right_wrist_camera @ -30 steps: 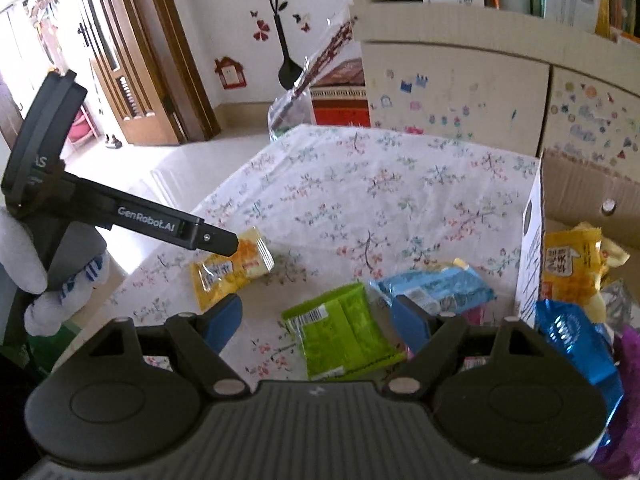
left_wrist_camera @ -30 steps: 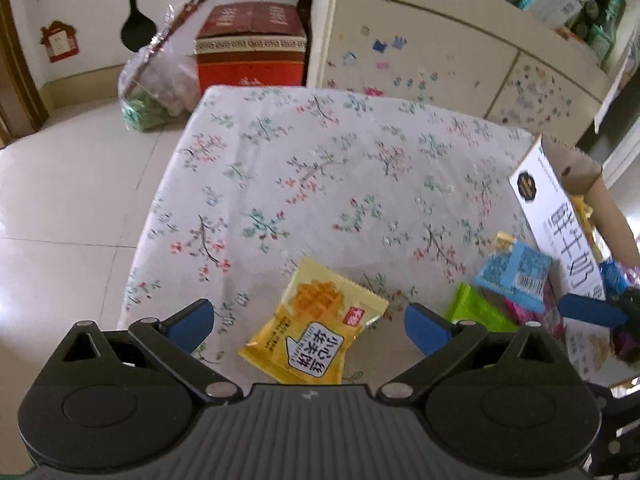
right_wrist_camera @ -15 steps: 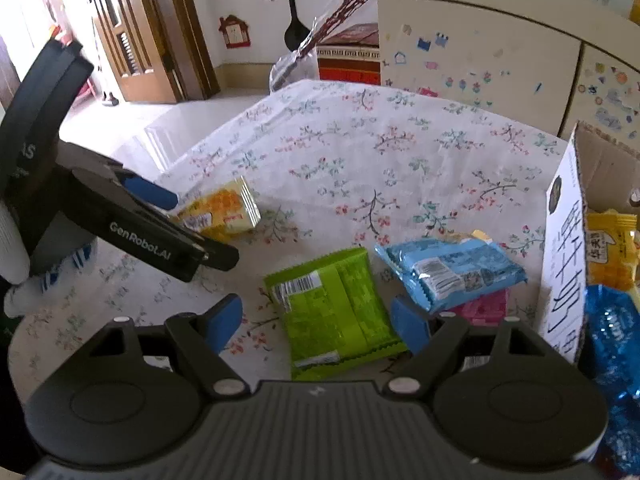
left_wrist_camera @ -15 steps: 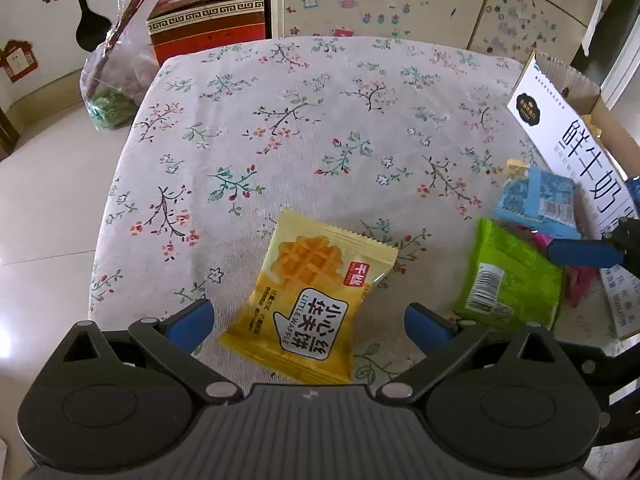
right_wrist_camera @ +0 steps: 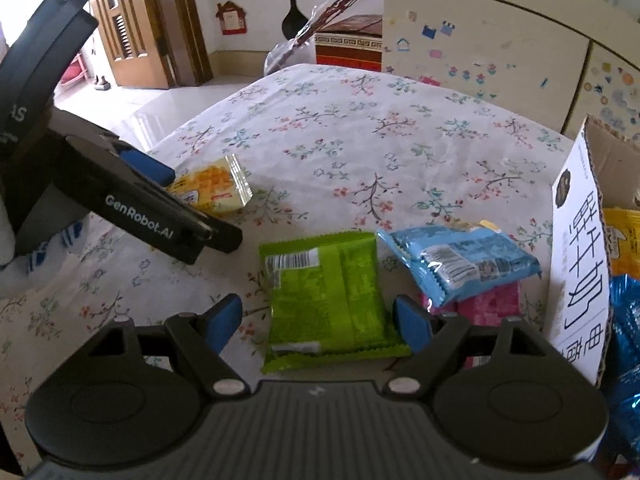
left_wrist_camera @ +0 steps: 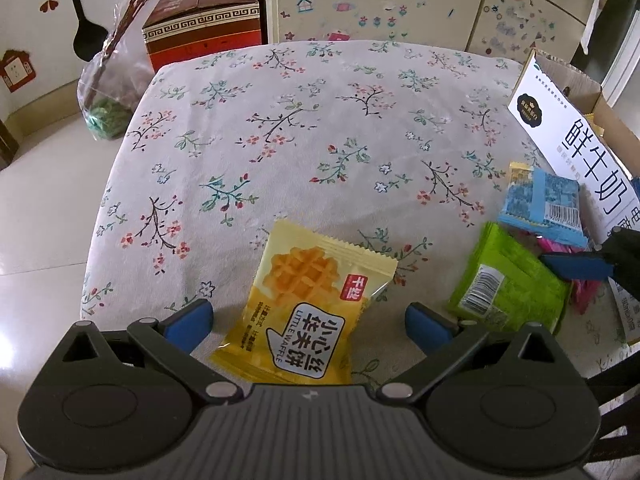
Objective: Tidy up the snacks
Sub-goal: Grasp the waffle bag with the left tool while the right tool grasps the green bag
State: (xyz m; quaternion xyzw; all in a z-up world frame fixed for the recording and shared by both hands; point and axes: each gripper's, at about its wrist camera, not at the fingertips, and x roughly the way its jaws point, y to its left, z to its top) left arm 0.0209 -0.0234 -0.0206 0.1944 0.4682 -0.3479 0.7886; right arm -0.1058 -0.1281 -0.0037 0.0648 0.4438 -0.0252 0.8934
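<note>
A yellow waffle packet lies on the floral tablecloth between the blue pads of my left gripper, which stands open around it without touching. The same packet shows behind the left gripper in the right wrist view. My right gripper is open with a green snack packet lying between its pads. The green packet also appears right of the waffle. A blue packet rests partly on a pink one, against the cardboard box.
The open cardboard box at the table's right edge holds yellow and blue snack bags. A red carton and a plastic bag stand on the floor beyond the table. A cabinet is behind.
Both grippers have come down closer to the table. The waffle packet and the green packet now lie further in between their pads and look larger.
</note>
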